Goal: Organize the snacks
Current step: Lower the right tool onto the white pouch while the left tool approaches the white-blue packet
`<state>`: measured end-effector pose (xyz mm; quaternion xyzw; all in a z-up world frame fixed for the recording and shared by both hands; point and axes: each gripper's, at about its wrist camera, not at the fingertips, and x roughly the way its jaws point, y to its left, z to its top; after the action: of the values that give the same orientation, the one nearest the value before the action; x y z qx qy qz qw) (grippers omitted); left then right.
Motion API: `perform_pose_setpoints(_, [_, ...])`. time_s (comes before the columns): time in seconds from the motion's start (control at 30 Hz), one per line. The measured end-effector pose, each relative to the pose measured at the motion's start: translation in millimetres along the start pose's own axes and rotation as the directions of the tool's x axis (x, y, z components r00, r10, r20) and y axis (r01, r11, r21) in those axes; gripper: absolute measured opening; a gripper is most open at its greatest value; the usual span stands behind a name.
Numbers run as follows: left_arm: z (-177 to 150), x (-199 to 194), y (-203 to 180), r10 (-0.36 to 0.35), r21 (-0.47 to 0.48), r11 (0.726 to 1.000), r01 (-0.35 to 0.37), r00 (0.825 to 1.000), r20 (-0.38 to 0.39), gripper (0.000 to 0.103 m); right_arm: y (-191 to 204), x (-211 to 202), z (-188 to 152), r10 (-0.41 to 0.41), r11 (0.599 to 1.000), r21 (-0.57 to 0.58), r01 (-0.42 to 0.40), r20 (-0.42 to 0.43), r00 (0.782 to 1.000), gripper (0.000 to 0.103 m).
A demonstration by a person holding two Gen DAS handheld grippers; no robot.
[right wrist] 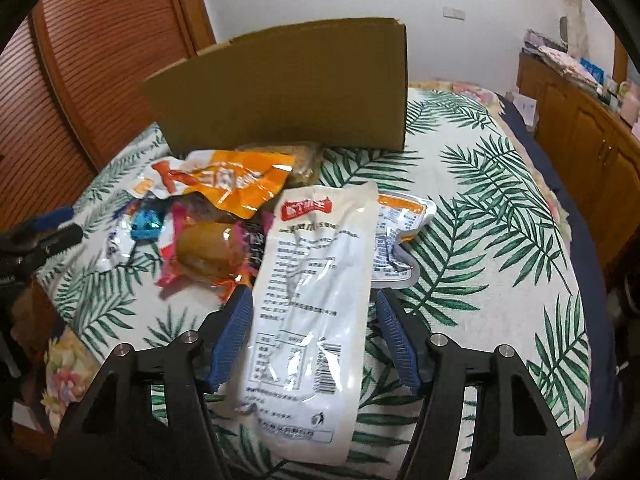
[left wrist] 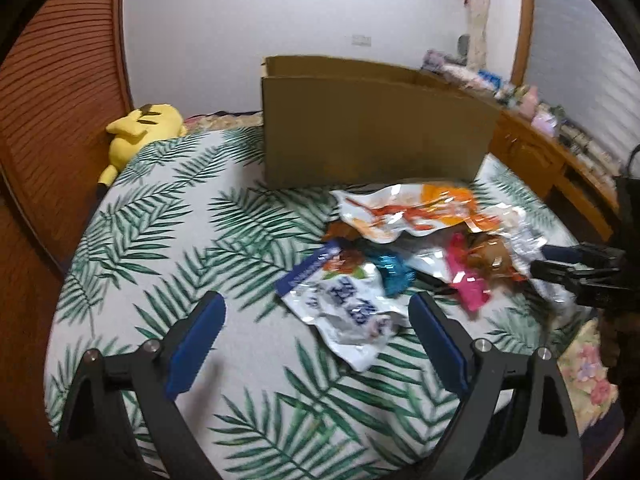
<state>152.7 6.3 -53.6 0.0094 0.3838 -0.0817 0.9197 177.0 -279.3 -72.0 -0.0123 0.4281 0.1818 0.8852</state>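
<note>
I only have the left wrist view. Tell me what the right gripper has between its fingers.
Observer: A long white packet lies between the pads of the right gripper, printed back up; the jaws are open.
Operator: Give me its orientation.
Observer: The barcode end is nearest the gripper; the red label is at the far end.
Operator: Check what's beside it.
Observer: An orange-trimmed tray pack sticks out from under its right edge.
</note>
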Motion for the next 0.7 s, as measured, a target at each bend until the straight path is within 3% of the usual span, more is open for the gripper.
perform_pose_setpoints(0.13, [3,11,1,0.002,0.011,1.0,-0.001,0.999,-0.041,0.094,-3,4,1,0.003,1.0,0.003,-0.002,-0.013,1.0,0.066])
perform_pose_setpoints(0.4, [13,29,4,-0.125,-0.078,0.99,0.115,0.983,-0.137,0.094,-2,9,4,0.005,1.0,0.005,-0.004,-0.021,1.0,0.067])
perform_pose_setpoints(0.7, [13,48,-2,-0.087,-0.109,0.992,0.066,0.977,-0.196,0.089,6,15,7,-0.022,0.999,-0.041,0.02,-0.051,0.998,0.069])
